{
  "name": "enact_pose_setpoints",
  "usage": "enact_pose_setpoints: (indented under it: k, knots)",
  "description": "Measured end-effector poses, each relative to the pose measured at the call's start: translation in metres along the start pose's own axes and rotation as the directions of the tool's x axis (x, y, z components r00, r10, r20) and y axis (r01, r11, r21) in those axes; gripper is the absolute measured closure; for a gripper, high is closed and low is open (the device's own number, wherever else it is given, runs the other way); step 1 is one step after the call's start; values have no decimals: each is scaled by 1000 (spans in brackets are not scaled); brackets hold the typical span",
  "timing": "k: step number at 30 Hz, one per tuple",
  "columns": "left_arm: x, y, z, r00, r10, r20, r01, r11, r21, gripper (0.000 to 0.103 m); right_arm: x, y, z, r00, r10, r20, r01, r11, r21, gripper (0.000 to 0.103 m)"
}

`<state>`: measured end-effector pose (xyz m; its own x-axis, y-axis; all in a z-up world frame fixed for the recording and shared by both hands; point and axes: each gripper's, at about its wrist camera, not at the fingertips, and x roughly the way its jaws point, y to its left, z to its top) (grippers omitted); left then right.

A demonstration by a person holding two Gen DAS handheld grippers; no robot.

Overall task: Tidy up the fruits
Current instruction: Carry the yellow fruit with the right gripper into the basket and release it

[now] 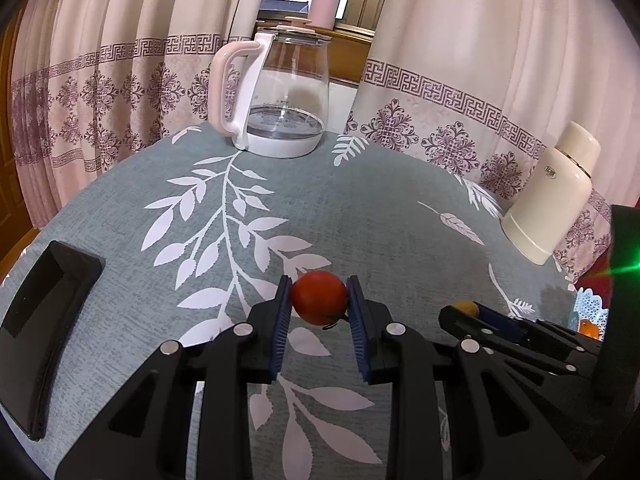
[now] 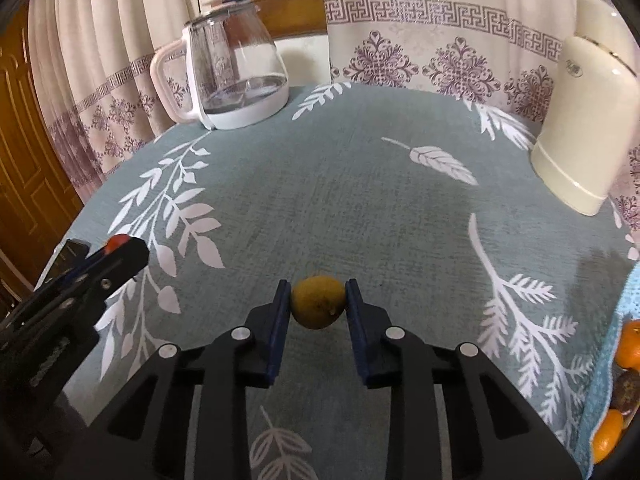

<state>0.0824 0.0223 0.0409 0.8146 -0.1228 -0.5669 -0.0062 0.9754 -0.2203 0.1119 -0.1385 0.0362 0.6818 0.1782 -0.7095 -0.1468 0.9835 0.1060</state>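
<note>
My left gripper (image 1: 319, 300) is shut on a small red tomato (image 1: 319, 298), held just above the grey-green leaf-patterned tablecloth (image 1: 360, 208). My right gripper (image 2: 318, 300) is shut on a small yellow-green round fruit (image 2: 318, 300), also a little above the cloth. In the left wrist view the right gripper (image 1: 466, 309) shows at lower right with the yellow fruit (image 1: 466, 307) at its tips. In the right wrist view the left gripper (image 2: 120, 245) shows at the left edge, a bit of the red tomato (image 2: 117, 241) visible at its tip.
A glass kettle (image 1: 280, 92) with a pink handle stands at the table's far edge, a cream flask (image 1: 552, 192) at the right. A light blue basket (image 2: 612, 360) with oranges (image 2: 628, 344) sits at the right edge. A black tray (image 1: 40, 328) lies at the left.
</note>
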Motion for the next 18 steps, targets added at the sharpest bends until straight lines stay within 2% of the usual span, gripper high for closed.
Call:
enact_pose_setpoints:
  k: [11,18]
  knots:
    - [-8,-7,-1,999,-33,21,33,999,18,75,-42,-17,-14,998,-26,54,23,998,63,75]
    - [-12,-11,-1,998,-49,29,48,998,26,75,-69,-38,-25,993,-74,88,64,991,118,75]
